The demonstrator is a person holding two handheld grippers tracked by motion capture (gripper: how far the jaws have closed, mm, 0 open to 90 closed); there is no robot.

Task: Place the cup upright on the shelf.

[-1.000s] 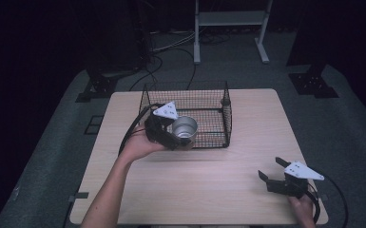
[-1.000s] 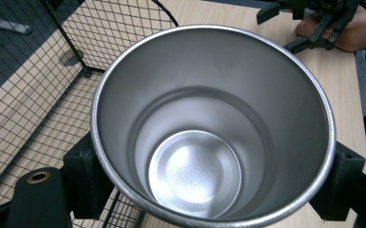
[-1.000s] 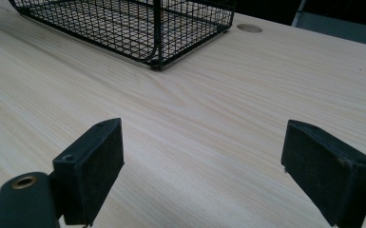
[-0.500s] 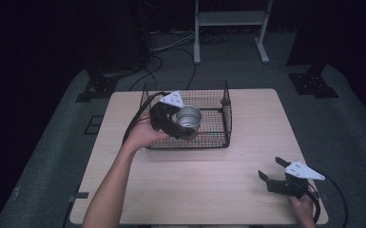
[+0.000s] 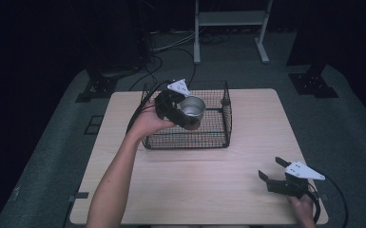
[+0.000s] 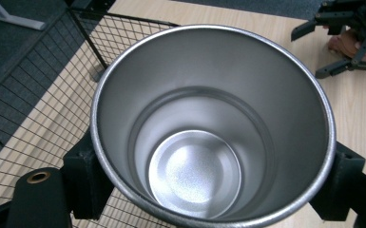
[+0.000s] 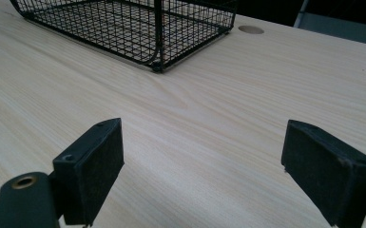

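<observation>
Over table point(image 5: 218, 185), left gripper point(image 5: 186, 114) clamps steel cup point(image 5: 191, 107).

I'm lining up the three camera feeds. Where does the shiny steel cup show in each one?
High view: the shiny steel cup sits upper centre, held by the left gripper over the black wire basket.
Left gripper view: the cup is in the centre, its mouth toward the camera, between the jaws.
Right gripper view: not in this picture.
Shared landmark: the black wire basket.
</observation>
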